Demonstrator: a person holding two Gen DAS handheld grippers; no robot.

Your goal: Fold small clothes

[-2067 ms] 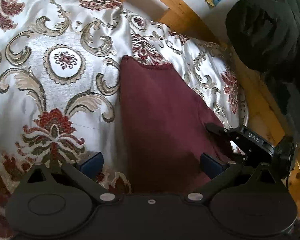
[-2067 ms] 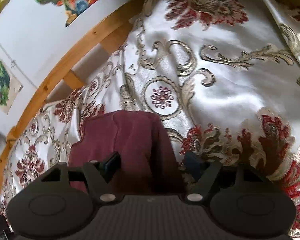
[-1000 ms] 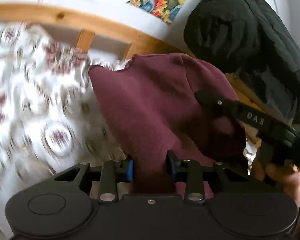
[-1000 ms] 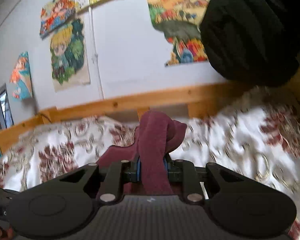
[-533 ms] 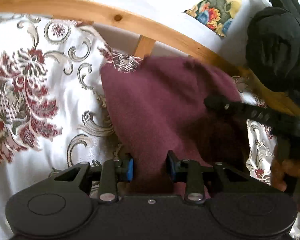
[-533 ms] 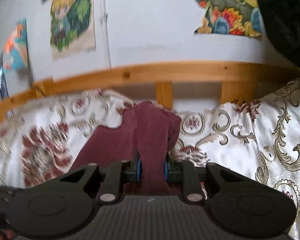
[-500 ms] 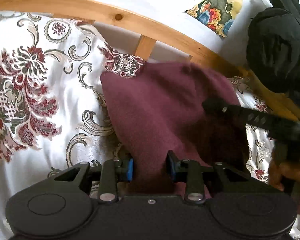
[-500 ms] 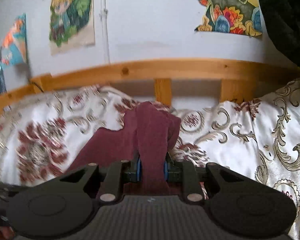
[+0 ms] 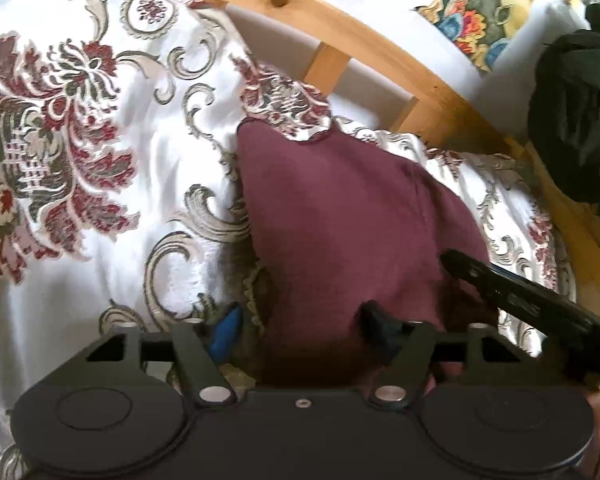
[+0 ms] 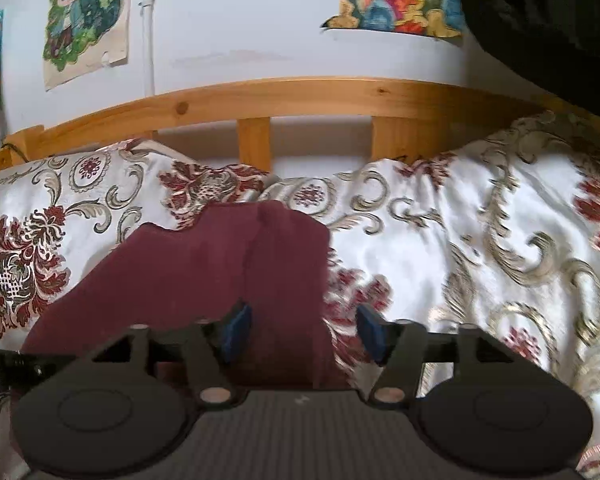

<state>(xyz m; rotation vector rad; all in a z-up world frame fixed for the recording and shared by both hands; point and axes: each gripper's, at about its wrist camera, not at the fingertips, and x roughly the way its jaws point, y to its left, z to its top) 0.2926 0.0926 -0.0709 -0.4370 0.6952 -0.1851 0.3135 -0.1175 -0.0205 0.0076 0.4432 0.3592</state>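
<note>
right tool (image 10: 304,330) jaws opening, pads clear | maroon garment (image 10: 204,276) lies on bed's patterned cover (image 10: 480,248), near edge between the jaws | wooden bed rail (image 10: 284,96) behind | posters (image 10: 86,20) on wall

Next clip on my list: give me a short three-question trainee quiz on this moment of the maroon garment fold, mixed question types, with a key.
1. True or false: the left gripper is clamped shut on the maroon garment.
2. Multiple choice: the garment lies on A) a bare wooden floor, B) a floral bedspread, C) a metal tray.
3. Fill in: behind the bedspread runs a ____ bed rail.

Key:
1. False. Its jaws are opening, cloth lies between them, and the pads stand clear; the right gripper is opening likewise.
2. B.
3. Wooden.
</note>
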